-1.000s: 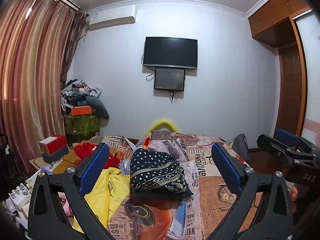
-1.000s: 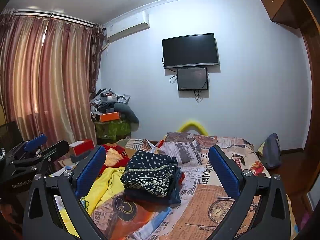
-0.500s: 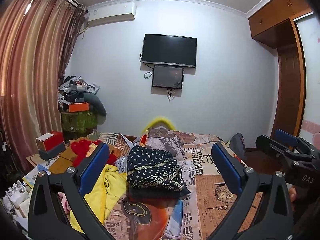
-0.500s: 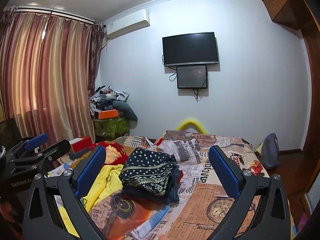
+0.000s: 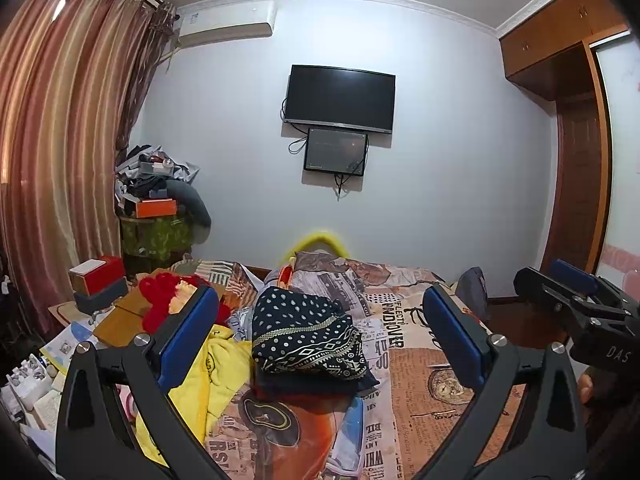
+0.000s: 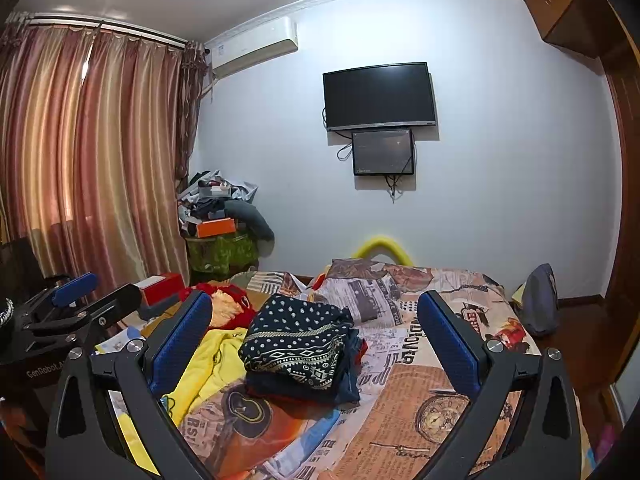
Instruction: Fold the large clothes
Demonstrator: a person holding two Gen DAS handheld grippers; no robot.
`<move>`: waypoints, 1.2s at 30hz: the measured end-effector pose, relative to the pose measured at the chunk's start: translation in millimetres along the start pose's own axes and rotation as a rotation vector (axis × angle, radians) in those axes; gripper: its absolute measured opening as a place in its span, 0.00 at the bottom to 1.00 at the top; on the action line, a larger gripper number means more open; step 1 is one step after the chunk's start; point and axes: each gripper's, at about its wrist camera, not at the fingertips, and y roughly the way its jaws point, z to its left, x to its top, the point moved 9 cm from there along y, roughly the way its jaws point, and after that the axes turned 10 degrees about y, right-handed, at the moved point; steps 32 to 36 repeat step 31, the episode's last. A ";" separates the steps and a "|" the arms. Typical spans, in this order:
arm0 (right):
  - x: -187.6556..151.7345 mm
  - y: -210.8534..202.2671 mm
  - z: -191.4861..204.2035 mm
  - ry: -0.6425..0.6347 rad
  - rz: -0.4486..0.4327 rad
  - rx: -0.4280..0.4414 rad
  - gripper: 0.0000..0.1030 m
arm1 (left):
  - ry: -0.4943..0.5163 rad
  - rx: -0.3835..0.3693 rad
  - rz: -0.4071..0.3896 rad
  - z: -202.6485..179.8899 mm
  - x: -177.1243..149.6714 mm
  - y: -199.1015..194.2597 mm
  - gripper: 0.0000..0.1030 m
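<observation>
Clearly the clothes lie ahead of and below both sets of jaws, on the bed (image 5: 424, 376). A folded stack (image 5: 308, 340) with a dark dotted and patterned piece on top sits near the middle of the bedspread, and a crumpled yellow garment (image 5: 216, 364) lies just beside it on the left, with a red one (image 5: 168, 300) farther back on the same side. In both wrist views the stack sits between the two fingers, a little left of centre, its long side running roughly across the view; the yellow garment trails toward the near left corner of the bed.

The left gripper (image 5: 320, 332) is spread wide and holds nothing; the right gripper (image 6: 316, 332) is likewise wide and empty. Both hover above the bed, apart from any cloth. By my judgement the yellow garment is the next unfolded piece, and the left gripper is nearer to it, since it lies partly behind that gripper's left finger.

As for writing: the bedspread has a newspaper print, with "ENDOVER" partly legible and other fragments too distorted to read. The right gripper's body, seen from the left wrist, shows "DAS"; the left one, seen from the right wrist, reads "GenRobot". The wall television (image 5: 340, 98) is dark.
</observation>
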 end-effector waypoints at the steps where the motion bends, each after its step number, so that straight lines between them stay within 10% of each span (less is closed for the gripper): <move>1: -0.1 0.2 0.6 -0.001 0.002 0.000 0.99 | -0.001 -0.003 -0.001 0.3 -0.3 0.1 1.00; 36: -3.7 2.5 -4.5 0.009 0.011 -0.005 0.99 | 0.008 -0.046 0.026 -9.0 -6.9 4.8 1.00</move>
